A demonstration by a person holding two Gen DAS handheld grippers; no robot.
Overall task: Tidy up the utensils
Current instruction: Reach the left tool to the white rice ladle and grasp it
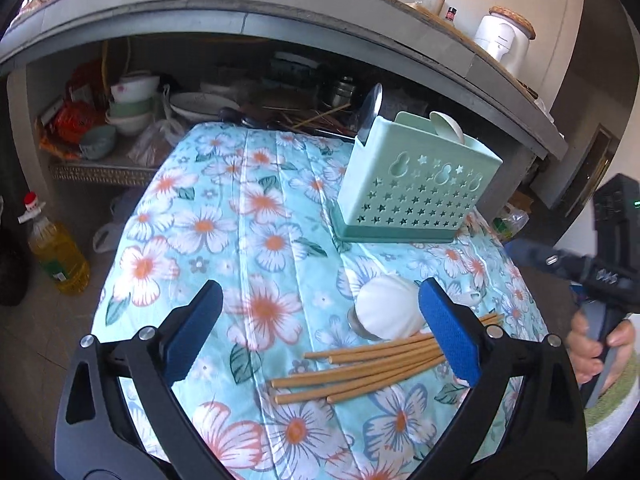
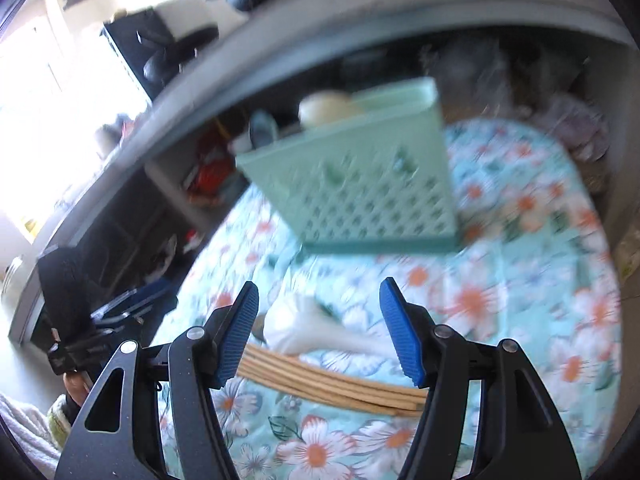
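A mint green utensil holder [image 1: 416,184] stands at the far right of the flowered tablecloth [image 1: 240,220], with a metal spoon [image 1: 370,114] and a white spoon [image 1: 448,126] upright in it. Nearer, a white ceramic spoon [image 1: 388,312] lies beside a bundle of wooden chopsticks [image 1: 360,368]. My left gripper [image 1: 320,292] hovers open over the cloth, its right finger just beside the spoon and across the chopsticks. The right wrist view is blurred: my right gripper [image 2: 319,290] is open above the white spoon [image 2: 312,328] and chopsticks [image 2: 328,384], with the holder [image 2: 360,184] beyond.
Behind the table an open shelf under a grey counter holds stacked bowls [image 1: 132,108] and loose sticks. A white appliance [image 1: 500,40] and bottles stand on the counter. An oil bottle [image 1: 56,252] is on the floor at left. A person's hand [image 1: 592,344] grips the other tool.
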